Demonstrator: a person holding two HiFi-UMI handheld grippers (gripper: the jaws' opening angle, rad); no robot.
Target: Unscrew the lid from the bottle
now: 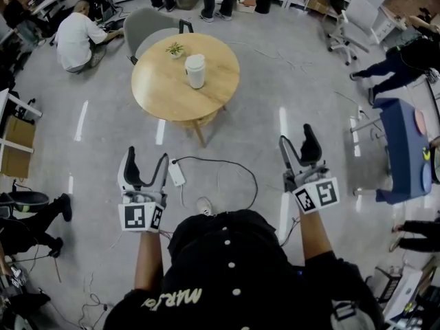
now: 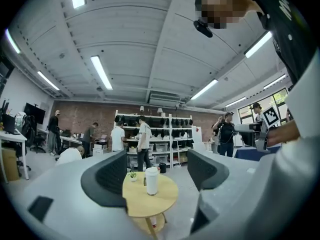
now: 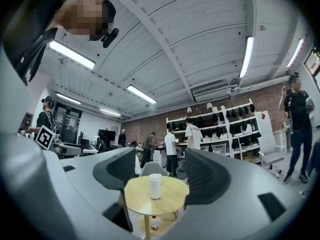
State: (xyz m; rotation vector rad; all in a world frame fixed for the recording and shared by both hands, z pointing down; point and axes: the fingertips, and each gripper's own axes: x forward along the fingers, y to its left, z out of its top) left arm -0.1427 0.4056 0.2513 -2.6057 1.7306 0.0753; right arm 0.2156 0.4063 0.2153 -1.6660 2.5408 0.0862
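evidently i'm only at the approach step: my left tongs point(image 1: 146, 160) and right tongs point(image 1: 296, 139) both gape empty, well short of the white bottle point(image 1: 195, 71) on the far round table point(image 1: 155, 88), so next i should step in, clamp its body and grip the lid point(image 1: 195, 59).

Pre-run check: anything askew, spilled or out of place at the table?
Nothing spilled or tipped: the bottle stands upright, lid on, on the round table beside a small plant. Only oddity: a power strip and its black cable lie loose on the floor between the person and the table, a possible trip hazard.
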